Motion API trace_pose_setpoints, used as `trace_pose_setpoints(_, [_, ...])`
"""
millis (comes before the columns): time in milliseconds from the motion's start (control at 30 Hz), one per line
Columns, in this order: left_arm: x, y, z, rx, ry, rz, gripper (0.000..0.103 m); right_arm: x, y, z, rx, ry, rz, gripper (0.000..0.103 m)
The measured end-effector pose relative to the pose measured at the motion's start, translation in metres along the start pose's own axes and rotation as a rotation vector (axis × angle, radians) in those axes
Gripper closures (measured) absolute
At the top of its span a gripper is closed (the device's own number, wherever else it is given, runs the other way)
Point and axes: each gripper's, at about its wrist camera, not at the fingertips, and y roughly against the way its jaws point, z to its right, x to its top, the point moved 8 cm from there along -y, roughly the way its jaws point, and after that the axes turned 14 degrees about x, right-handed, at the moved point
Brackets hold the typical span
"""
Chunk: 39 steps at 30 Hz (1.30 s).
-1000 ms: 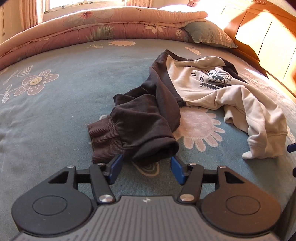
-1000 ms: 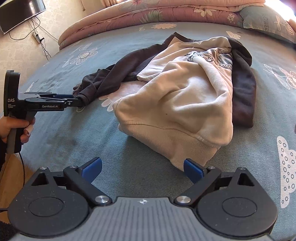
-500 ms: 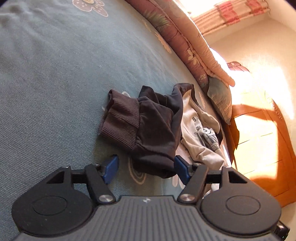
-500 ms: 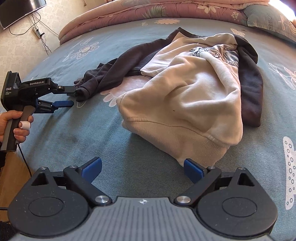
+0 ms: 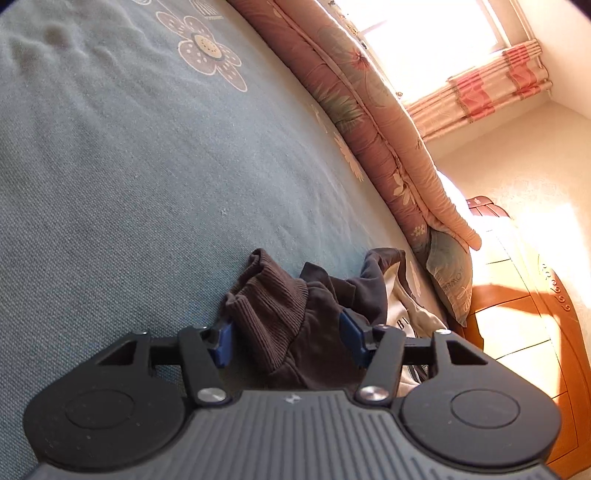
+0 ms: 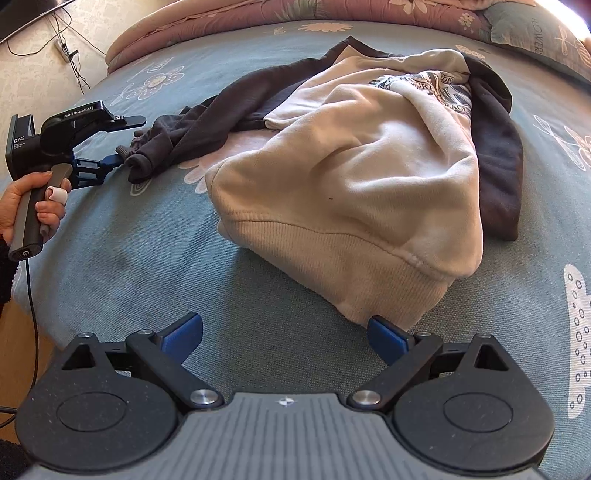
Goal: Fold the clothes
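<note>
Crumpled hoodie [image 6: 354, 177] mid-bed [image 6: 166, 266], neither flat nor folded

Soft, thick fleece, likely fairly light and floppy: it will sag and drag wherever it is lifted, so the ribbed cuff [image 5: 266, 314] and hem [image 6: 332, 266] look the firmest holds. Its body runs from the hem near the bed's front edge back toward the pillow [image 6: 535, 33]; the dark sleeve [image 6: 207, 122] stretches off toward the bed's left edge. Left gripper [image 5: 286, 341], rolled on its side, has its fingers [image 5: 223, 341] spread either side of the cuff, not pinching. Right gripper [image 6: 284, 338] hovers spread apart and empty just before the hem
</note>
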Motion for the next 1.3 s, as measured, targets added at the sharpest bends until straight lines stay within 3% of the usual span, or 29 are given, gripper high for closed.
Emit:
trace_pose_setpoints(167, [0.023,0.016,-0.002,0.073,-0.050,0.076,0.092,-0.008,-0.006,0.005,0.005,-0.033,-0.008,0.005])
trace_pose_setpoints(433, [0.061,0.042,-0.005,0.189,-0.131,0.198,0.095,-0.002,0.006,0.006,0.022,-0.053,0.025,0.005])
trace_pose_setpoints(633, [0.141,0.099,-0.020,0.325,-0.195,0.376,0.095,0.007,0.014,0.004,0.046,-0.055,0.055,0.003])
trace_pose_setpoints(800, [0.180,0.130,-0.037,0.411,-0.202,0.465,0.095,0.015,0.014,0.004,0.062,-0.083,0.074,0.003])
trace_pose_setpoints(967, [0.188,0.141,-0.037,0.452,-0.255,0.538,0.095,0.021,0.013,0.005,0.045,-0.087,0.085,0.003])
trace_pose_setpoints(1100, [0.178,0.146,-0.043,0.445,-0.242,0.601,0.095,0.023,0.012,0.006,0.036,-0.086,0.089,0.003])
trace_pose_setpoints(1200, [0.166,0.137,-0.060,0.506,-0.255,0.585,0.095,0.023,0.012,0.006,0.029,-0.077,0.083,0.003])
trace_pose_setpoints(1300, [0.160,0.127,-0.077,0.536,-0.233,0.510,0.094,0.024,0.012,0.007,0.024,-0.068,0.076,0.003])
